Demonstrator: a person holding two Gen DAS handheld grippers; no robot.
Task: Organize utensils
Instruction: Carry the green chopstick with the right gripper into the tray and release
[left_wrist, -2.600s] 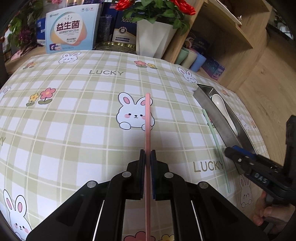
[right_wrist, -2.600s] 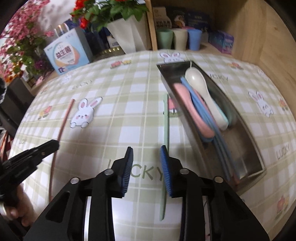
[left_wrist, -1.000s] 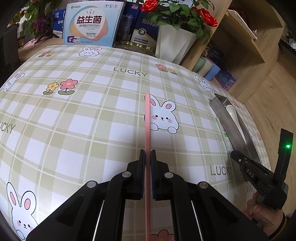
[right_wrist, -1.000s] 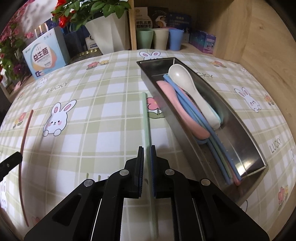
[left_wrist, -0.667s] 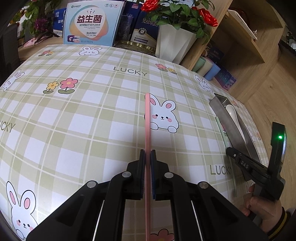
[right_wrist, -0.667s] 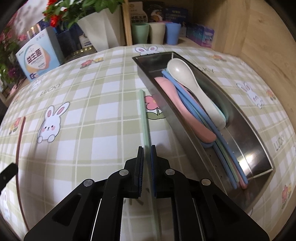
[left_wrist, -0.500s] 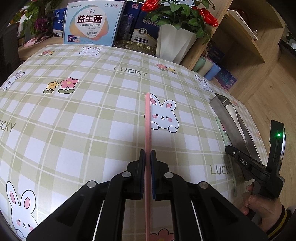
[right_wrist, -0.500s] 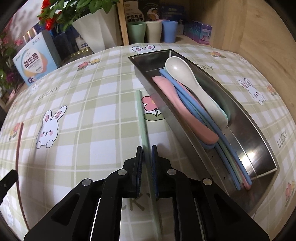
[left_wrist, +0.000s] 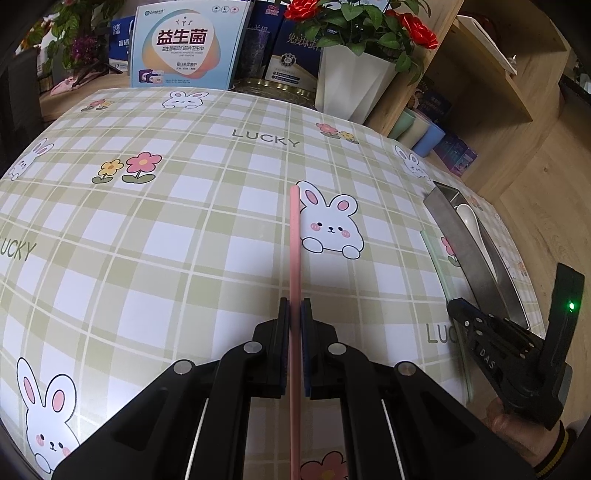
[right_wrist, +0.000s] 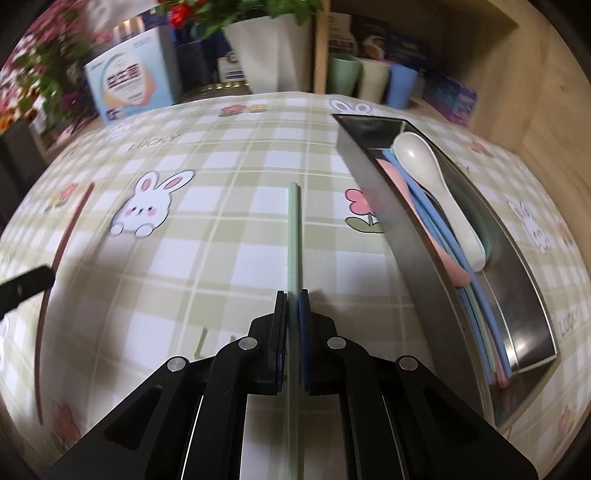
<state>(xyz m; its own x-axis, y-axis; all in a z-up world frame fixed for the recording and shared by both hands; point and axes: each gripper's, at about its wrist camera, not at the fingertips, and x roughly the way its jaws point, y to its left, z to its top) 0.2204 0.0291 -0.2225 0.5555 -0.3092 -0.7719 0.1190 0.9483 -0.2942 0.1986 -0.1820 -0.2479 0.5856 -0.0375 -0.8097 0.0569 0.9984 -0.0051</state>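
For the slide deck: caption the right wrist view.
Right gripper shut on a pale green chopstick beside the long steel tray of pastel utensils.

The checked tablecloth (left_wrist: 155, 258) on the table carries the word "LUCKY" printed several times, once near the far edge and again partly cut off at the left and right. A pale blue box (left_wrist: 181, 44) behind it shows large Chinese characters "益生菌", with smaller lines too fine to read. The right claw (left_wrist: 456, 308) body bears letters that seem to read "DAS".
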